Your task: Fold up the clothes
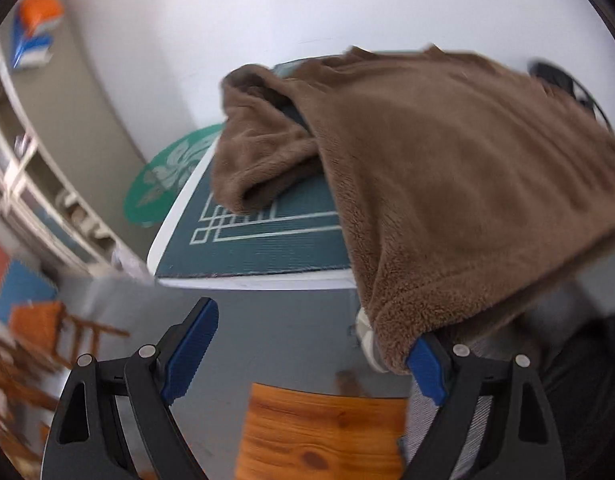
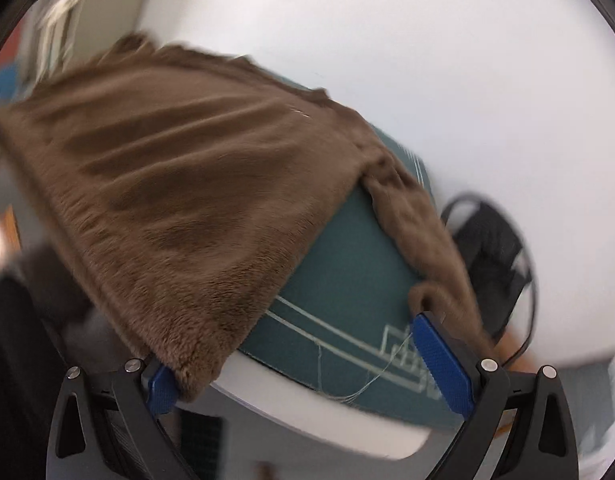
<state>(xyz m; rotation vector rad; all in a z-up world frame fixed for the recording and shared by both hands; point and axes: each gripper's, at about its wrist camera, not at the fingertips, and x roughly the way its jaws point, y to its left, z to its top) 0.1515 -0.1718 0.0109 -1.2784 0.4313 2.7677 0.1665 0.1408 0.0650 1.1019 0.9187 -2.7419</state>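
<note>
A brown fleece garment (image 1: pixel 447 168) lies over a white table (image 1: pixel 179 216) with a dark green mat (image 1: pixel 267 248); its near hem hangs past the table's front edge. One sleeve (image 1: pixel 259 152) is bunched at the left. My left gripper (image 1: pixel 307 356) is open, with the hem draped over its right finger (image 1: pixel 425 364). In the right wrist view the garment (image 2: pixel 179 184) covers the mat (image 2: pixel 347 280). My right gripper (image 2: pixel 311 368) is open; the hem corner rests on its left finger (image 2: pixel 161 388) and the other sleeve (image 2: pixel 419 232) trails to its right finger (image 2: pixel 443 364).
A wooden stool seat (image 1: pixel 323 432) sits below the left gripper. White shelves (image 1: pixel 35 168) and wooden chairs (image 1: pixel 35 344) stand at the left. A green round rug (image 1: pixel 167 172) lies beyond the table. A black object with a cable (image 2: pixel 495 256) lies right of the table.
</note>
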